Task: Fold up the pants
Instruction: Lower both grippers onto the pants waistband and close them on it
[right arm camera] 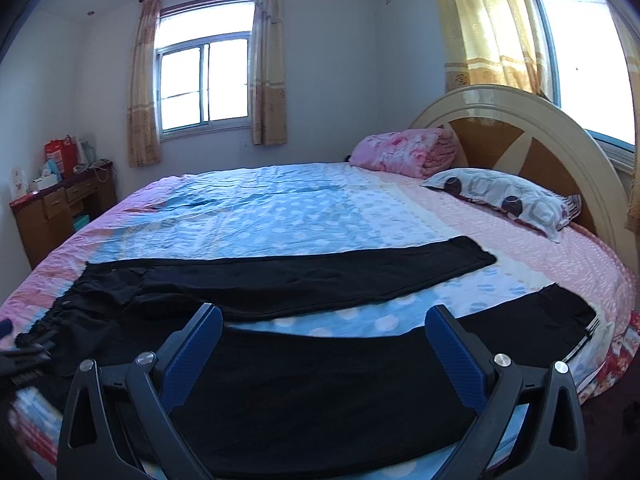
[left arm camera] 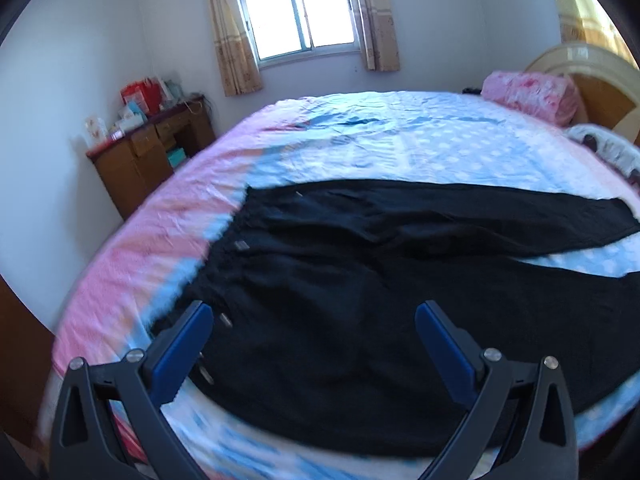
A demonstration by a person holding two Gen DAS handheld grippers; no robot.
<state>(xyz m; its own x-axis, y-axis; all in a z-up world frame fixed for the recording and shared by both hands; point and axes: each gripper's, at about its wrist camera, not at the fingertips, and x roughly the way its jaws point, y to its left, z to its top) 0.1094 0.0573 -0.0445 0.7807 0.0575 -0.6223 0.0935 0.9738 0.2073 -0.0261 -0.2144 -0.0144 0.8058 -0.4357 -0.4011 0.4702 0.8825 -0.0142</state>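
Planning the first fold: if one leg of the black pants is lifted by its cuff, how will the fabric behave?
The black pants lie flat with soft wrinkles near the waistband, so they are probably floppy and will drape, not hold shape. The long leg would likely sag and drag over the bedsheet. They look thin, so probably light.

Bedspread (right arm camera: 260, 216) beyond pants (right arm camera: 320, 280) bare; pillow (right arm camera: 508, 196), blanket (right arm camera: 408, 152) seemingly crowd headboard end.

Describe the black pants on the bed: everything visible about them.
The black pants lie flat and unfolded on the patterned bedspread, waistband toward the foot-side left, legs spread in a V toward the headboard. Fabric looks soft and matte, slightly wrinkled; the waistband looks gathered. Both open grippers, left and right, hover over the near leg, seemingly not touching.
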